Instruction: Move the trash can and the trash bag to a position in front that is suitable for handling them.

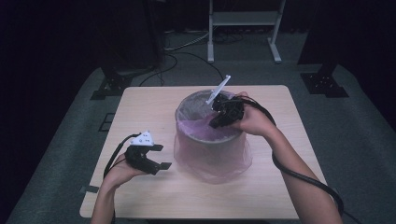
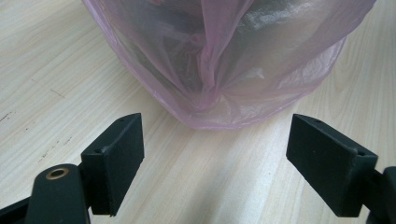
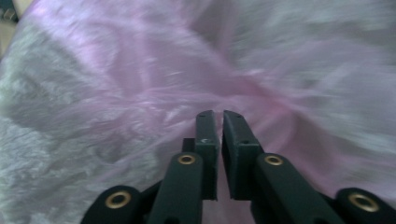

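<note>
**A:** Where does the bag [image 1: 212, 158] stand with you now?

**B:** It sits at the middle of the high view, a thin pink liner draped over the grey bin [image 1: 205, 140] on the table [image 1: 140, 107]. Its skirt hangs down the outside and puddles on the wood at the bin's foot; inside, the film sags into the mouth. You look to be at the lining step: seating the bag into the bin.

**A:** And my right gripper [image 1: 223, 113]?

**B:** It is over the rim at the upper right of the bin, tipped down into the opening. In the right gripper view its jaws are pressed nearly together with pink film all round the tips; whether a fold is truly pinched between them, I cannot tell, as that picture is blurred. Your right hand [image 1: 254, 122] wraps the body, forearm running to the lower right corner, cable looping beneath it.

**A:** The left gripper [image 1: 156, 156]?

**B:** Low at the left of the high view, near the bag's foot but not touching it. Its jaws are spread wide and hold nothing; in the left gripper view the bag's hem [image 2: 219, 119] lies just beyond them. Your left hand [image 1: 122, 171] comes up from the bottom edge.

**A:** Next?

**B:** I'd judge you need to press the film down against the inner wall, and bring the left in to steady the skirt, gently, since the film could tear or slip.
</note>
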### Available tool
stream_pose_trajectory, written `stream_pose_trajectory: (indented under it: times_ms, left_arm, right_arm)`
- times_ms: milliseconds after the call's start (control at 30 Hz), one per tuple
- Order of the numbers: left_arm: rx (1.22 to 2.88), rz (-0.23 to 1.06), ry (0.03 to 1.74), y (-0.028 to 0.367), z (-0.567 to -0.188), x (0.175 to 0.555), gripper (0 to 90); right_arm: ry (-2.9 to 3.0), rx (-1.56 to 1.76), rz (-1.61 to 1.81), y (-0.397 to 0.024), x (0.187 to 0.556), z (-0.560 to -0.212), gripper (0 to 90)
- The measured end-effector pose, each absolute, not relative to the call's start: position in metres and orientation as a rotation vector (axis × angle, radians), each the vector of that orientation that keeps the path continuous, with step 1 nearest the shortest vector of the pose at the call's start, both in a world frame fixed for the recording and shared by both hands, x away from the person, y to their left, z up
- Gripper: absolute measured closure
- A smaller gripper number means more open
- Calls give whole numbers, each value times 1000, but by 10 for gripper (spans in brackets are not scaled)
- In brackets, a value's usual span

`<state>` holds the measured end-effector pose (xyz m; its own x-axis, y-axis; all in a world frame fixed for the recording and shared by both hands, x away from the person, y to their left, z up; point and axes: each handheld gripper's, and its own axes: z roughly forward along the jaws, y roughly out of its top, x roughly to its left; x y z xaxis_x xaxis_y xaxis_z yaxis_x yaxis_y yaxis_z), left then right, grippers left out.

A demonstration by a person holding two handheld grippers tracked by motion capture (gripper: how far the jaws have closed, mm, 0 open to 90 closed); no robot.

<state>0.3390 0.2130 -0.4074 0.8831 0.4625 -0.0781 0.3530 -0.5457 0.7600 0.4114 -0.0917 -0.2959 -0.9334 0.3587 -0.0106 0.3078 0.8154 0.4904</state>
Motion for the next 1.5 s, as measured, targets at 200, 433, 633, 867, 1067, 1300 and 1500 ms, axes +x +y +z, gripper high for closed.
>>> stream_pose_trajectory:
  times_ms: [200,433,633,867,1067,1300,1500]
  left_arm:
    - [2200,152,582,214,-408,338,179]
    - [2199,142,576,209,-409,336,179]
    - [2203,136,575,209,-410,336,179]
    - [2194,140,570,210,-408,334,179]
    - [2187,147,561,211,-406,333,179]
    - [2187,140,558,211,-408,333,179]
    - [2183,140,552,211,-407,333,178]
  right_arm:
    - [2991,428,691,-82,390,-298,900]
    - [3033,361,713,-83,368,-297,900]
    - [3055,326,723,-85,355,-296,900]
    - [3057,258,743,-89,348,-286,876]
    - [2971,419,771,-93,388,-280,855]
    - [2915,558,624,-71,434,-302,856]
    - [2854,631,608,-67,452,-307,859]
